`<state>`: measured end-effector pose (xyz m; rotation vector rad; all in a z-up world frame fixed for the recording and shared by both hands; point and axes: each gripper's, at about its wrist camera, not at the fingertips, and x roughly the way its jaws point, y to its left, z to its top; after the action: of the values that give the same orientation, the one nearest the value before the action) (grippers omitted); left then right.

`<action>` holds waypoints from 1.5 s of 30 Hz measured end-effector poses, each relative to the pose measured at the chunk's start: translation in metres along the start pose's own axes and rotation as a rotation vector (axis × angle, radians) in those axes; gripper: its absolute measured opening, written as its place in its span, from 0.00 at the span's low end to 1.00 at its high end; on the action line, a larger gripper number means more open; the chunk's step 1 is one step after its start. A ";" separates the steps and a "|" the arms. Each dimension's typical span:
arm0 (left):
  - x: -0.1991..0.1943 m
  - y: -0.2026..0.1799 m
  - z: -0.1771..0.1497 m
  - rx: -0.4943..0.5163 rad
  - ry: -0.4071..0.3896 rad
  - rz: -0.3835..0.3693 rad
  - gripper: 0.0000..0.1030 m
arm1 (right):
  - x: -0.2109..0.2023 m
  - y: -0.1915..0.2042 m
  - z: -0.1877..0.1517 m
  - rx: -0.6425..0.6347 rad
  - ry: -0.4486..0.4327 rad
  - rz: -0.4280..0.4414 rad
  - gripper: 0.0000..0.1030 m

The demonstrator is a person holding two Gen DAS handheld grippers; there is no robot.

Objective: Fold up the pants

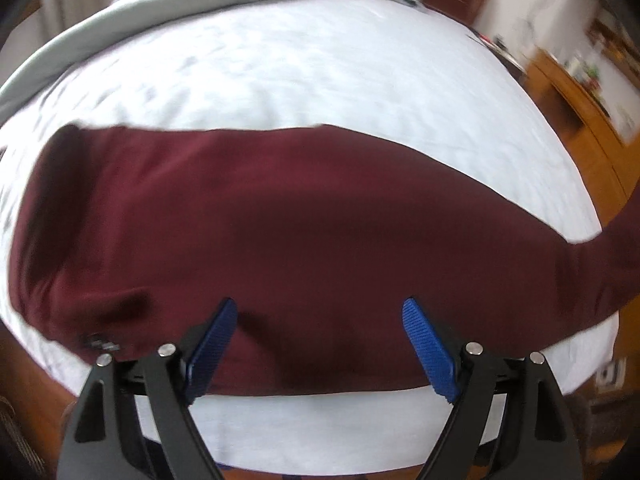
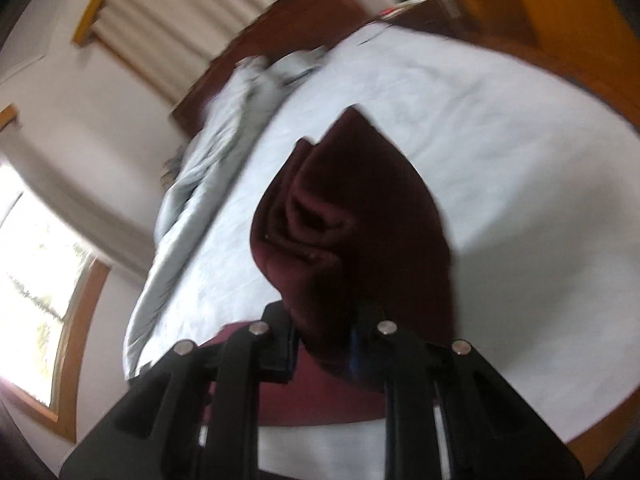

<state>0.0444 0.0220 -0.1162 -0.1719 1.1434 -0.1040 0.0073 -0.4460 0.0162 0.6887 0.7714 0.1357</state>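
Dark maroon pants [image 1: 260, 236] lie flat across the white bed sheet [image 1: 300, 80], stretched from left to right; at the right their end rises off the bed. My left gripper [image 1: 320, 320] hovers open just above the pants' near edge, blue pads [image 1: 430, 354] apart and holding nothing. In the right wrist view my right gripper [image 2: 326, 320] is shut on a bunched end of the pants [image 2: 352, 216], lifted above the bed; the fabric hides its pads.
A grey blanket [image 1: 160, 4] lies bunched along the far side of the bed, also in the right wrist view [image 2: 224, 148]. A wooden headboard [image 2: 280, 28], wooden furniture [image 1: 580, 112] and a window [image 2: 36, 264] surround the bed.
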 end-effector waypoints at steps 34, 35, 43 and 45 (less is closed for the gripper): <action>-0.036 0.070 -0.004 -0.149 -0.077 -0.113 0.83 | 0.111 0.138 -0.110 -0.233 0.376 0.149 0.88; -0.037 0.059 -0.001 -0.128 -0.080 -0.145 0.83 | 0.100 0.127 -0.100 -0.225 0.344 0.102 0.88; -0.013 -0.040 0.005 0.082 -0.084 -0.221 0.83 | 0.114 0.004 -0.077 -0.012 0.479 -0.028 0.89; 0.001 -0.049 0.004 0.105 -0.063 -0.199 0.83 | 0.131 -0.012 -0.087 0.053 0.528 0.017 0.89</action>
<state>0.0483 -0.0262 -0.1061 -0.1941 1.0537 -0.3328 0.0407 -0.3635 -0.1135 0.7182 1.2774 0.3217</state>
